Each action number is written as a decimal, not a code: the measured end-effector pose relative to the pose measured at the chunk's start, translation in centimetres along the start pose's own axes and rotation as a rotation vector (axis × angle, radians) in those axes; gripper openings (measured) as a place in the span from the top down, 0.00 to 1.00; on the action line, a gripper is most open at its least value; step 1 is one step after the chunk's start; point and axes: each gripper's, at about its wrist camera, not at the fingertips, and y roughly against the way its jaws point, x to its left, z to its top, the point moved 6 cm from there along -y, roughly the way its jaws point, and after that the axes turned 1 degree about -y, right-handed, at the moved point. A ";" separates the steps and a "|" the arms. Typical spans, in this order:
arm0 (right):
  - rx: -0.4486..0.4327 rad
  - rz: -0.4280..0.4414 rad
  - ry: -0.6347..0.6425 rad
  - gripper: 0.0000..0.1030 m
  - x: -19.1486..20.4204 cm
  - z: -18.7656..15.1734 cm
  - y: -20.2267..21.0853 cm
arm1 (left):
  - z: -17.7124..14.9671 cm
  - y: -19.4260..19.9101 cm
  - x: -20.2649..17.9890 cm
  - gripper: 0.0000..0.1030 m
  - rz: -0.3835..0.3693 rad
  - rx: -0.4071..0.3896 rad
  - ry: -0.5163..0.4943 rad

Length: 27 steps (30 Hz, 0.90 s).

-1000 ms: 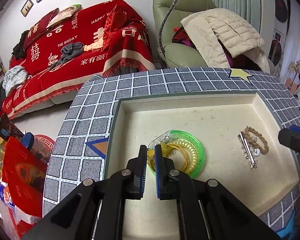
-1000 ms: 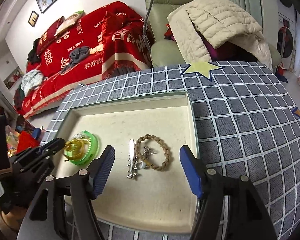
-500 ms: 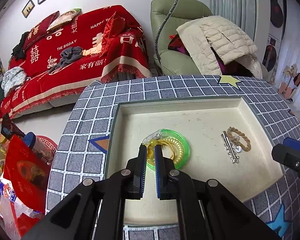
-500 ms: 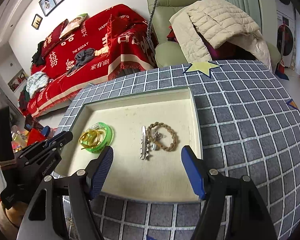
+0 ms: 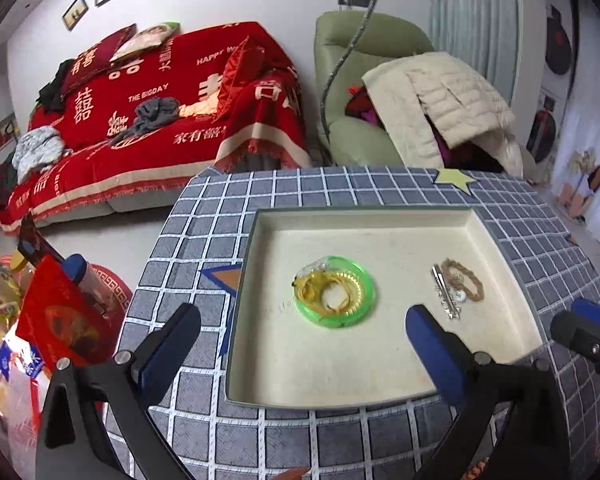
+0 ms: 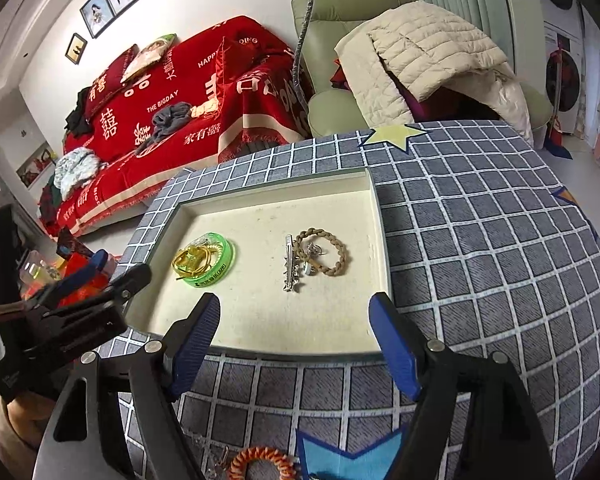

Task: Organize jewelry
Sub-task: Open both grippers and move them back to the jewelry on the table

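A cream tray (image 5: 340, 384) (image 6: 260, 332) lies on the grey checked table. In it lie a green bangle (image 5: 335, 291) (image 6: 210, 258) with yellow coiled jewelry inside, a silver hair clip (image 5: 444, 292) (image 6: 290, 262) and a braided brown bracelet (image 5: 466, 278) (image 6: 326, 250). My left gripper (image 5: 300, 344) is open and empty, above the tray's near left edge. My right gripper (image 6: 294, 344) is open and empty, above the tray's near edge. An orange coiled bracelet (image 6: 262, 462) lies on the table below the right gripper.
The checked tablecloth (image 6: 480, 260) has star patches. A red sofa (image 5: 160, 120) and a green armchair with a beige jacket (image 5: 440, 112) stand behind. Red bags and bottles (image 5: 52, 320) sit left of the table.
My left gripper has opened, let go of the yellow jewelry in the green bangle, and drawn back. My right gripper has drawn back too and stays open.
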 end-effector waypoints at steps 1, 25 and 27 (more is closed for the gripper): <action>-0.001 -0.003 0.001 0.23 0.0 -0.1 0.3 | -0.2 0.0 0.1 0.00 -0.002 -0.001 0.000; 0.049 0.043 0.023 0.00 -0.1 -9.5 6.0 | -11.9 5.7 2.0 0.00 -0.011 0.074 -0.012; 0.074 0.035 0.012 0.00 -0.6 -11.0 5.9 | -12.9 6.2 1.4 0.00 -0.016 0.077 -0.027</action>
